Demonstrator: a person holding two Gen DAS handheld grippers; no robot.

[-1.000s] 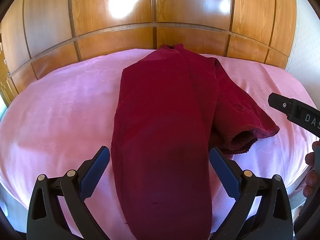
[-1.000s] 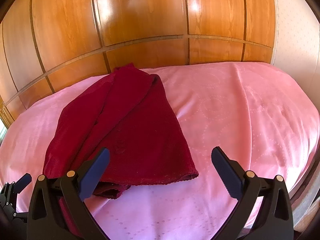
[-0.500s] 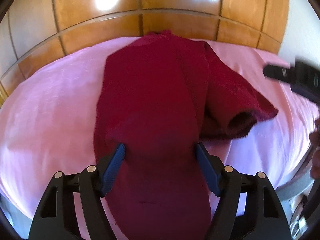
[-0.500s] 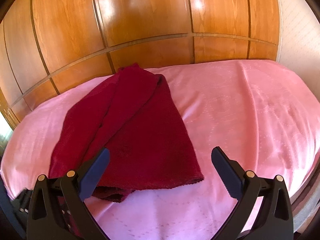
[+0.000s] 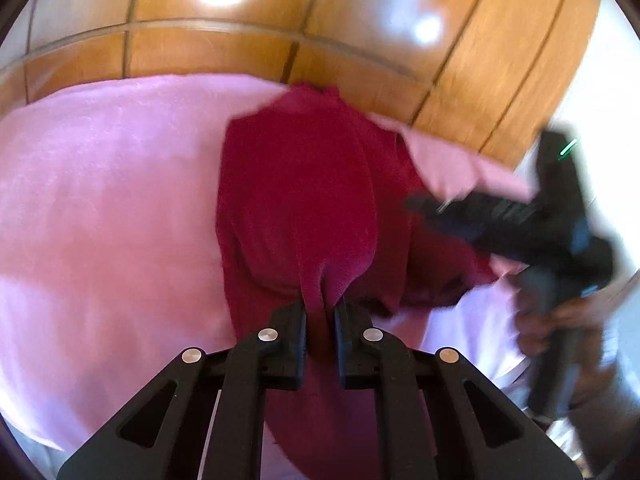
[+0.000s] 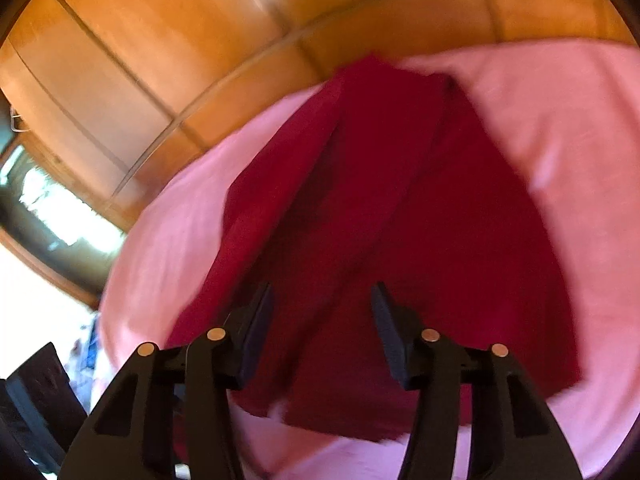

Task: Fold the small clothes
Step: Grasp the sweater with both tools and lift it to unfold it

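In the left wrist view, the left gripper (image 5: 320, 326) had its two black fingers drawn narrow on a bunched pleat of the dark red knitted garment (image 5: 296, 200), which lay lengthwise on the pink patterned bedspread (image 5: 100, 220) and reached to the far edge by the glossy wooden panelled wall (image 5: 360, 40). To the right, the right gripper (image 5: 508, 224) showed as a dark blur over the garment's right-hand fold, with the person's hand (image 5: 560, 324) gripping its handle; its opening could not be read from this side. In the right wrist view, the right gripper (image 6: 322, 320) stood partly open above the near hem of the same red garment (image 6: 380, 220), its jaws apart with cloth beneath but nothing pinched between them. The picture was smeared, so whether the fingertips touched the fabric could not be told. The step in hand looked like taking hold of the near end for a lengthwise fold: the left side was secured, the right not yet. The next move probably called for the right gripper to settle on the hem and close on it, so that both could lift the near end evenly and carry it toward the far end.
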